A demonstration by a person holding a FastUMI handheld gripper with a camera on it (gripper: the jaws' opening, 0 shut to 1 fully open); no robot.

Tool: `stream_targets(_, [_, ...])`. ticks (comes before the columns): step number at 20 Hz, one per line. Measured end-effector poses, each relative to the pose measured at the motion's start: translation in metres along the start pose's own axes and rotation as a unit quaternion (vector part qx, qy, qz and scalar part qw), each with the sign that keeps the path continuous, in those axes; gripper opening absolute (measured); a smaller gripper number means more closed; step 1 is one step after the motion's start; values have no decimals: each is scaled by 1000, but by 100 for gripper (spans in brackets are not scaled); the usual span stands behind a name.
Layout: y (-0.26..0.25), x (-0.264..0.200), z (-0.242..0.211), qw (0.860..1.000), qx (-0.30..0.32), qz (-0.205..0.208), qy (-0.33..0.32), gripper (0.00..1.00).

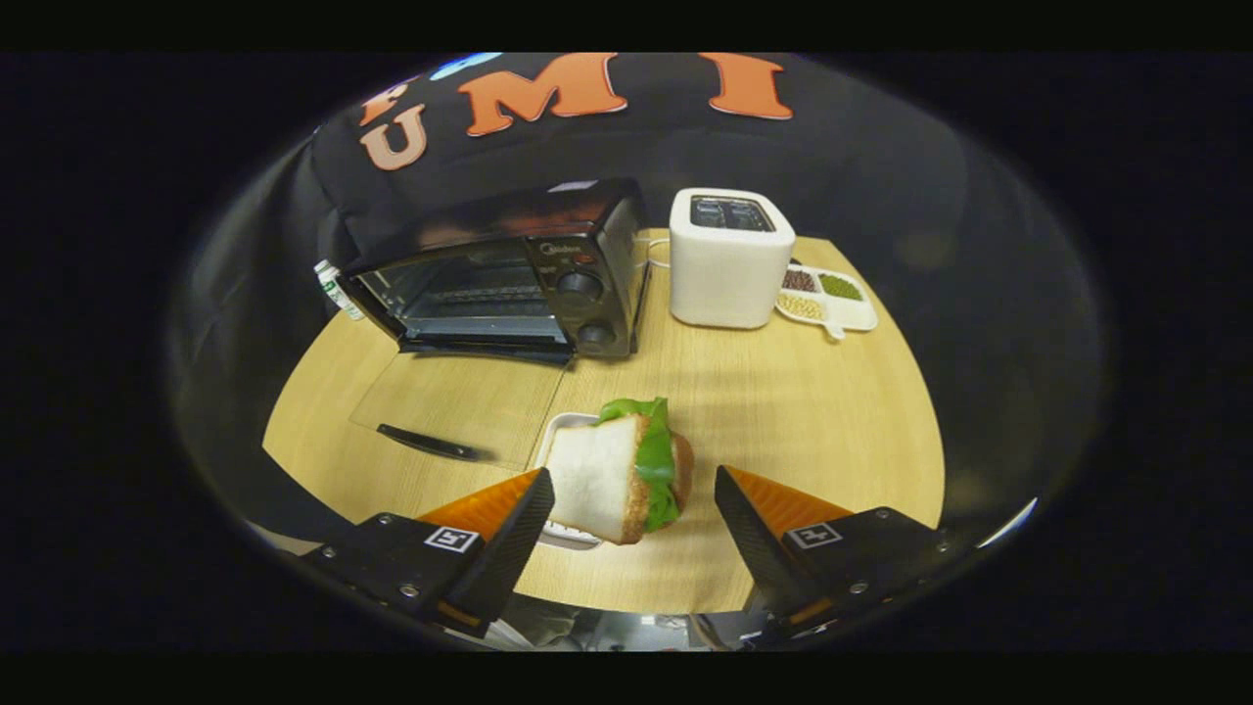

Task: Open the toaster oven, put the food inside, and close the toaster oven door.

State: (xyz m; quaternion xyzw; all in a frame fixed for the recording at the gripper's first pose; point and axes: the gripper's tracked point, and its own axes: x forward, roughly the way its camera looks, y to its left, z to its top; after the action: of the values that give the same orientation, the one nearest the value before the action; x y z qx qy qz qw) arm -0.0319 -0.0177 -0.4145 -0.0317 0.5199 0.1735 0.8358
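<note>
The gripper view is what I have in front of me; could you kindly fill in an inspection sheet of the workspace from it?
Surface: round light wooden table, bare ahead of the sandwich.
Job's things: black toaster oven, glass door folded down flat on the table; white-bread sandwich with green lettuce upright on a small white tray.
Clutter: white two-slot toaster; white divided dish of beans.
Grippers: gripper jaws open, either side of the sandwich; contact on the left unclear, the right clearly apart.
Cables: white cord between oven and toaster.
Surroundings: black cloth wall.
</note>
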Motion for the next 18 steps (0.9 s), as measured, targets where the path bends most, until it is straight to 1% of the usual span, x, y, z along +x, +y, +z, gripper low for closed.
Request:
stream_targets(3, [-4,22,-10,997,47,44,44,98])
stream_targets(5, [-6,32,-10,994,77,63,54,91])
stream_targets(6, [-6,35,-12,991,89,74,61,80])
stream_targets(7, [-4,37,-12,989,97,87,67,76])
stream_targets(8, [-1,38,-12,987,104,96,71,66])
stream_targets(10, [-1,36,-10,986,108,107,73,55])
stream_targets(11, [1,34,-7,984,116,115,71,52])
stream_targets(12, [4,31,-2,982,125,123,68,42])
stream_targets(15, [5,23,4,985,117,116,53,30])
stream_targets(18, [15,3,18,986,106,124,33,28])
